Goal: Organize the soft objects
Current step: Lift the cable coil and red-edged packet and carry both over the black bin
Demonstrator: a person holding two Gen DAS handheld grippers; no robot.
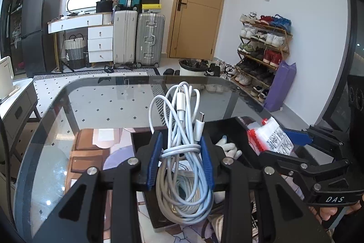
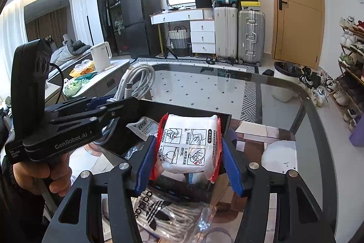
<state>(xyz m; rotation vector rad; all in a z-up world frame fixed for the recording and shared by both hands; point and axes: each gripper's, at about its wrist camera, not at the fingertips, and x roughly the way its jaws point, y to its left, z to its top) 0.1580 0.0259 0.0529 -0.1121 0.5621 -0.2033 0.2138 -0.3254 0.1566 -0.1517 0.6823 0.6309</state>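
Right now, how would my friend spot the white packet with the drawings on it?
Find the glass table, then the black bin on it. Above the bin, the right gripper pinches a puffy white packet. Only it has red edges and little instruction drawings.

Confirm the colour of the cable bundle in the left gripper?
White charging cable bundle, clearest in the left wrist view.

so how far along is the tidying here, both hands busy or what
Midway, apparently. Done: a white glove and a small sachet already lie in the black bin. In hand: the left gripper clamps the white cable bundle, the right gripper the white packet, both above the bin. Left: releasing both.
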